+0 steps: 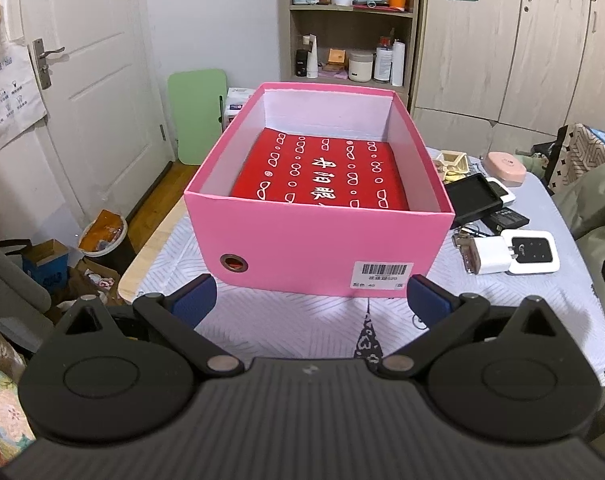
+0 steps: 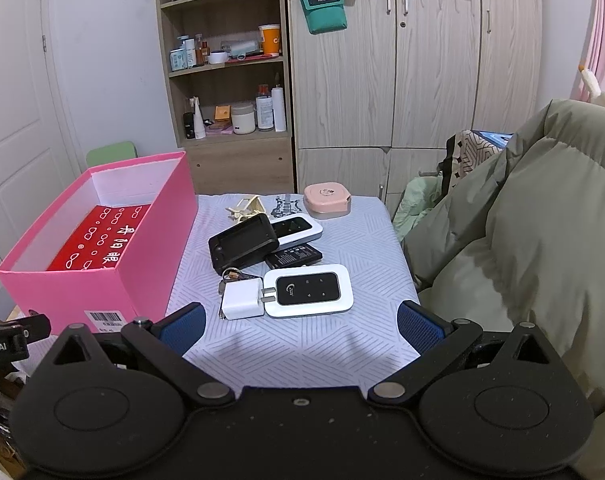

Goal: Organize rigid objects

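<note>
The left gripper [image 1: 309,300] is hovering low over the cloth-covered table [image 1: 286,320], its blue pads spread wide and gripping nothing. Just ahead of its fingers the pink box [image 1: 318,248] is sitting open, barcode label facing the gripper, with a red patterned case [image 1: 322,172] lying flat on its floor. The right gripper [image 2: 300,326] is likewise standing wide and empty, with that same box off to its left. Directly ahead of its fingers a white charger plug [image 2: 242,300] is lying with its prongs touching a white pocket router [image 2: 308,290], a bunch of keys [image 2: 232,276] is peeking out just behind the plug. Farther ahead a black tray [image 2: 242,244] is resting partly over a second white device [image 2: 298,228], with a black battery [image 2: 294,258] beside them. Beyond those, near the table's far edge, a cream plastic clip [image 2: 248,206] is lying and a round pink case [image 2: 327,199] is sitting slightly to the right. A green padded coat [image 2: 522,220] is bulging in at the right gripper's right side.
</note>
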Tool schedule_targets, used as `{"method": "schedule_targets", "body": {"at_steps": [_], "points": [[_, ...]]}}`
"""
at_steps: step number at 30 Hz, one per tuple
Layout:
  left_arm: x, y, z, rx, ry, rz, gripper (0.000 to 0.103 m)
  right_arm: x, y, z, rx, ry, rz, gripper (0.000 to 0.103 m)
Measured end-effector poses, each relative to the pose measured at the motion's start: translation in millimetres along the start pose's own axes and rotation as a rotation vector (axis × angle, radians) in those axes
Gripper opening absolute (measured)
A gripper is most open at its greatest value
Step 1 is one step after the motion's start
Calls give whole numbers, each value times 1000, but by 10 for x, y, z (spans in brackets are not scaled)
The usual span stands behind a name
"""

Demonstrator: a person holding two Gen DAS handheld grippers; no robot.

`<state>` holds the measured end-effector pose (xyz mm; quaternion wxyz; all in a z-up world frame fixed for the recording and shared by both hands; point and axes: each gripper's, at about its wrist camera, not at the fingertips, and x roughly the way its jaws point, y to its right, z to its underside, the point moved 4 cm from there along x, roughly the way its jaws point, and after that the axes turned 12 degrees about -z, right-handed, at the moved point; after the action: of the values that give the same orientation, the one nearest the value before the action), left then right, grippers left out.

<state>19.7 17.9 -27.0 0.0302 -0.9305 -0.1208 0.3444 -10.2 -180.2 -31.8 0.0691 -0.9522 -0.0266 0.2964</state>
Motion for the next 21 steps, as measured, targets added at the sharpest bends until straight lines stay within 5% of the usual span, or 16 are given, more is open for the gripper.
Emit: {"method": "schedule_targets", "body": {"at_steps": [21], "points": [[-34, 35, 15, 12, -5, 12, 103, 28, 1, 4, -5, -14, 2, 103]]}}
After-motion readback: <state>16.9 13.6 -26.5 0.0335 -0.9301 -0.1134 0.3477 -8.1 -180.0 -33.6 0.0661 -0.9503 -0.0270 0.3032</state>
